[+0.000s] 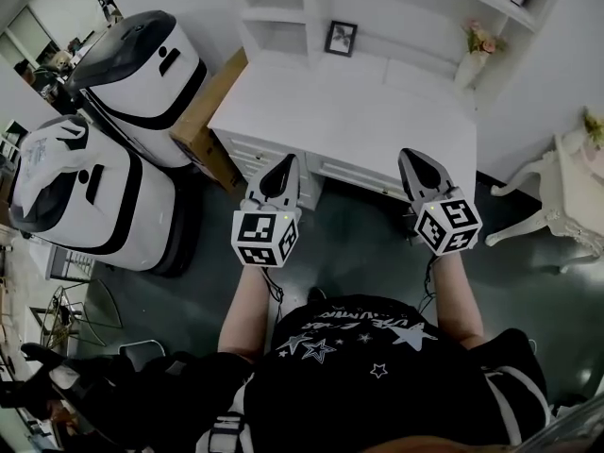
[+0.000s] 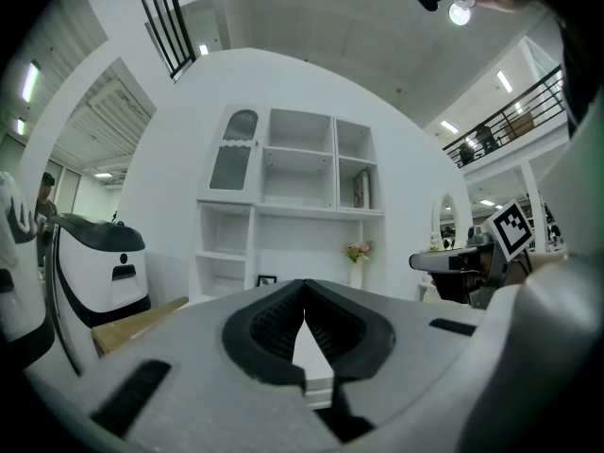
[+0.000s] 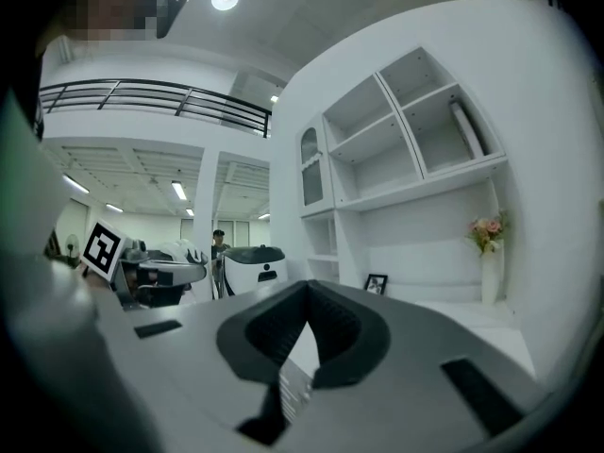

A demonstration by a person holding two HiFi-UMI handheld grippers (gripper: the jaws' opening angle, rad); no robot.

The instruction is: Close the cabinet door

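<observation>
Left tongs [image 1: 286, 164] and right tongs [image 1: 411, 159] are pointing level, side by side, at the white surface [image 1: 359, 111]. Each pair is pressing together on nothing, and closed tips are suiting a push, I'd say. The arched cabinet door [image 2: 233, 151] is sitting top-left in the shelf unit [image 2: 300, 173]; whether it is flush or ajar, I cannot tell.
</observation>
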